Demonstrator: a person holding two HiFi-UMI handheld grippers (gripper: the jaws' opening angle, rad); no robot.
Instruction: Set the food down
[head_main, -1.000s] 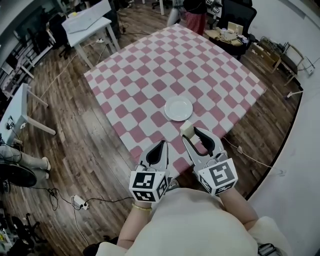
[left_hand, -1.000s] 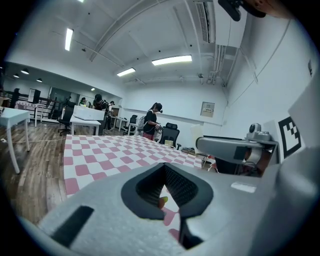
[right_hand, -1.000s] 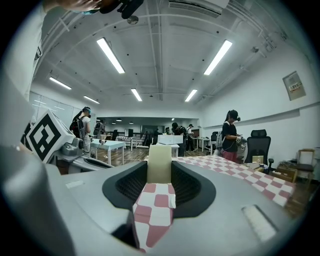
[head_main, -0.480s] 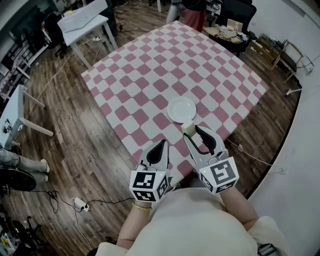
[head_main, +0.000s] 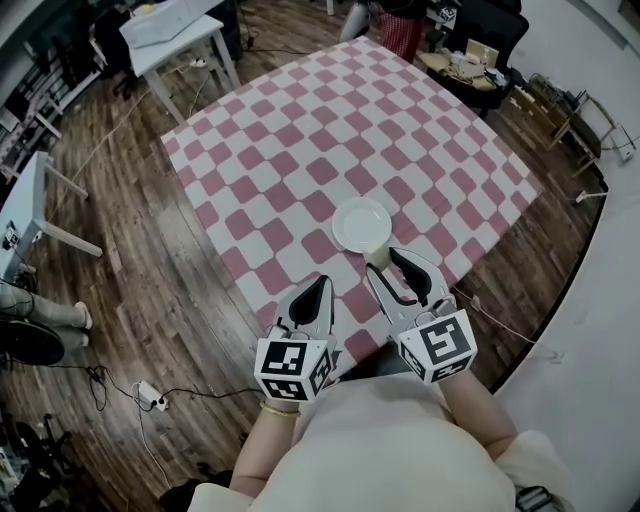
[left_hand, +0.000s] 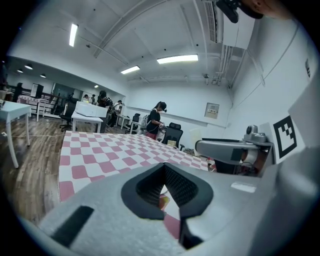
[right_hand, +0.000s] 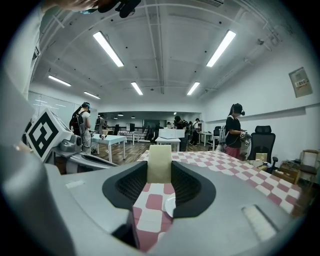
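Right tongs (right_hand: 160, 174) pinch pale, smooth, blocky food (right_hand: 159, 159)

A square table draped in a pink-and-white checked cloth (head_main: 300, 130) stands on a dark wooden plank floor (head_main: 150, 290). One round white plate (head_main: 361, 224) lies on it, toward the near right edge.

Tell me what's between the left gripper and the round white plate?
Only bare pink-and-white checked tablecloth lies between the left gripper and round white plate, in the head view.

Overhead head view (gripper views low)
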